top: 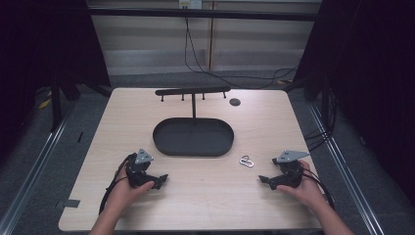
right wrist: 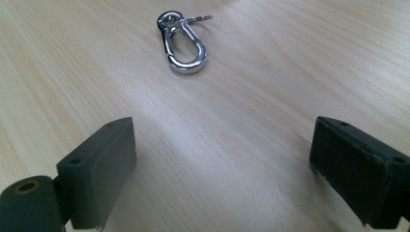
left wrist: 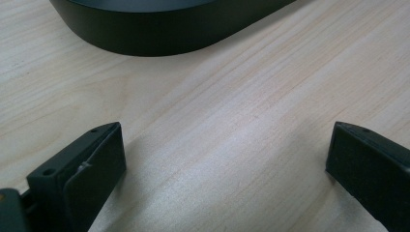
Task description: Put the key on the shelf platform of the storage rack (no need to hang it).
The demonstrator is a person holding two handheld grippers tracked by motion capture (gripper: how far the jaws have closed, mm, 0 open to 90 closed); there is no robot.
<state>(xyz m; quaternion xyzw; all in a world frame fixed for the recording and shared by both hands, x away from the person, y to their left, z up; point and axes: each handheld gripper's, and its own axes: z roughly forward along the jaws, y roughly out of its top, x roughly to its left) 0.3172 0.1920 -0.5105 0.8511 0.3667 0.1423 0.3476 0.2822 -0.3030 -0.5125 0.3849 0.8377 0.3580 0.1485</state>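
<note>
Nearest the person, the left gripper [top: 163,180] and the right gripper [top: 263,180] rest low over the wooden desk [top: 205,196], one at each side, tips turned toward each other. Both have their jaws spread wide with nothing but bare wood between them. Just beyond the right gripper, a silver carabiner [right wrist: 183,44] with a small key ring lies flat on the desk, apart from the jaws. Farther on, at the middle, sits a black oval tray [top: 193,150]; behind it stands a black hook rack [top: 193,91].
</note>
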